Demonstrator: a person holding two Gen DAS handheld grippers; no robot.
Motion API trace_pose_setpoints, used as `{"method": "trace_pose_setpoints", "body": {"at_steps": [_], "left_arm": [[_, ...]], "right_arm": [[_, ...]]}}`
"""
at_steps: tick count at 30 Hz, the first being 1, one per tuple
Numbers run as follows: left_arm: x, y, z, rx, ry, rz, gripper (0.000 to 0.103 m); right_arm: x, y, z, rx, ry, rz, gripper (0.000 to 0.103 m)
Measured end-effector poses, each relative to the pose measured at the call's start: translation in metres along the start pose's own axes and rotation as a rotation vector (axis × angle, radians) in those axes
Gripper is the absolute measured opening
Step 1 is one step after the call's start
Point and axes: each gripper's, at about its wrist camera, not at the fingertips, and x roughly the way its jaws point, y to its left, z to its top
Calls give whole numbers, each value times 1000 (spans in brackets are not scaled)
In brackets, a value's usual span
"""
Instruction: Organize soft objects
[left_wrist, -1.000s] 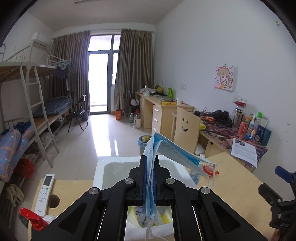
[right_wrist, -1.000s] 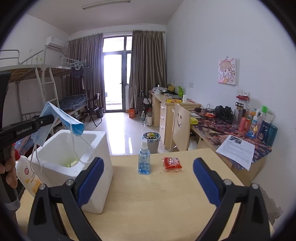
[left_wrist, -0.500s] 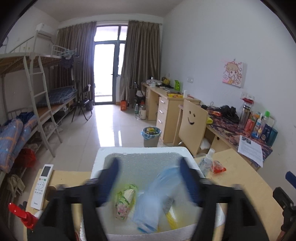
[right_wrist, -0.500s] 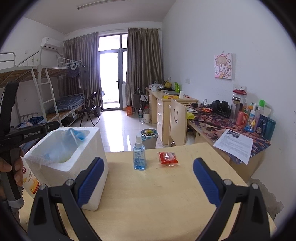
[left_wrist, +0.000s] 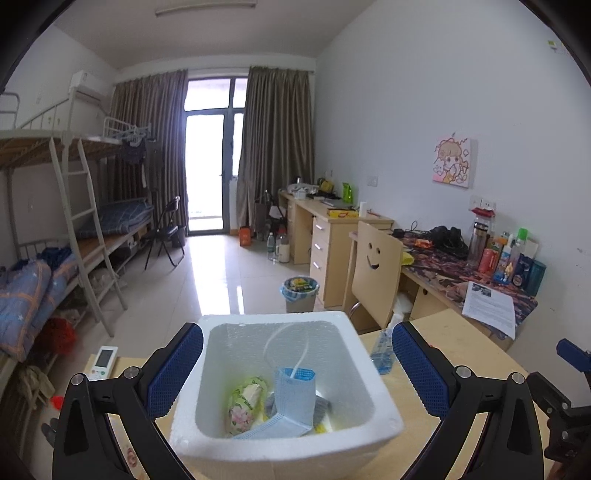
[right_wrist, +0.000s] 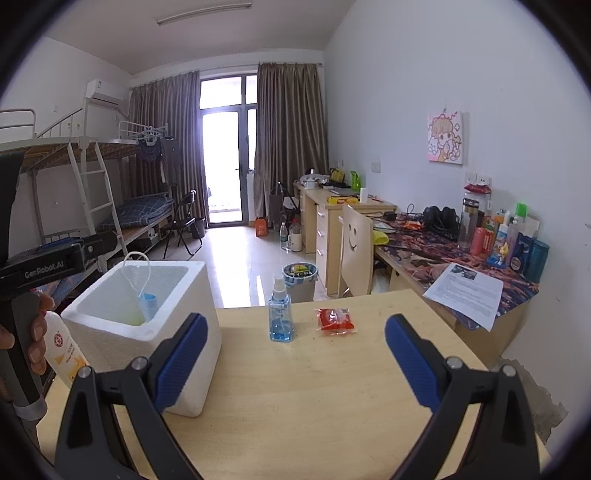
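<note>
A blue face mask (left_wrist: 293, 398) lies inside the white foam box (left_wrist: 280, 317), its white ear loop leaning on the far wall. Beside it sit a floral tissue packet (left_wrist: 245, 402) and other soft items. My left gripper (left_wrist: 293, 332) hovers over the box with its jaws opening wide and nothing between the pads. From the right wrist view, the mask (right_wrist: 147, 301) pokes up inside the box (right_wrist: 125, 332). My right gripper (right_wrist: 295, 325) stands open above the table. A red packet (right_wrist: 335, 321) and a blue spray bottle (right_wrist: 280, 314) lie ahead of it.
A remote control (left_wrist: 103, 362) lies left of the box. A white bottle (right_wrist: 64, 350) stands by the hand (right_wrist: 37, 332) holding the left gripper. A printed sheet (right_wrist: 465, 291) overhangs the cluttered desk on the right. A smiley chair (right_wrist: 356, 251) stands behind the wooden table (right_wrist: 332, 387).
The left gripper was shut on the mask above the box. It has opened, and the mask has dropped into the box. The right gripper has stayed put.
</note>
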Motion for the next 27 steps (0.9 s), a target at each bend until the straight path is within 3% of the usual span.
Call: {"method": "trace_pose_setpoints", "body": {"at_steps": [11,27], "left_arm": [[-73,-27,-10,41,-75,1,102],[-160,-46,-46,49,-168,93,102]], "right_arm": [[-49,-1,3,-9,-62,19,99],[-124,2,-16,-61,-165,80,99]]}}
